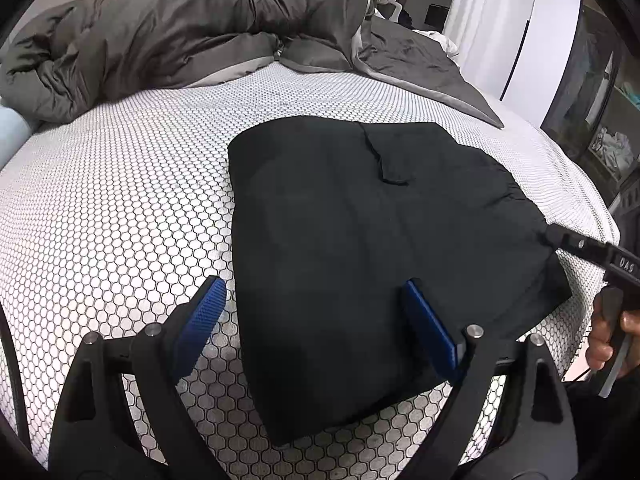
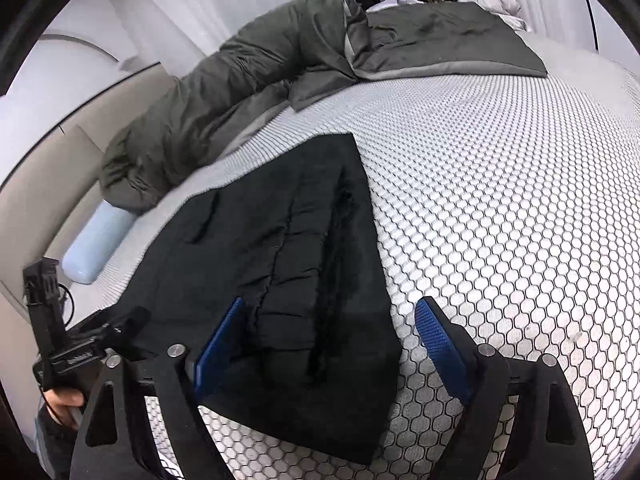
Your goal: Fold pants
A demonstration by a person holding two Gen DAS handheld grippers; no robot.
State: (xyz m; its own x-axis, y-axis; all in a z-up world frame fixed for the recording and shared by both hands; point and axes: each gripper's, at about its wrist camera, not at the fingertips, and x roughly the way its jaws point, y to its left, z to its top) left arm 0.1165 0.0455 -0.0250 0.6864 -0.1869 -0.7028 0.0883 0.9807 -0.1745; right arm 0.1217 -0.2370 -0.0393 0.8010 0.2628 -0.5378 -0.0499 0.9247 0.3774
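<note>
Left wrist view: black pants [image 1: 360, 248] lie folded flat on the honeycomb-patterned mattress [image 1: 120, 200], grey duvet [image 1: 160, 32] bunched behind; left gripper [image 1: 316, 320] jaws wide, nothing gripped, straddling the pants' near-left edge. Right wrist view: right gripper [image 2: 332, 344] jaws wide and empty over the pants' [image 2: 260, 240] near-right edge, a pale blue bolster [image 2: 96, 244] at the mattress edge.
</note>
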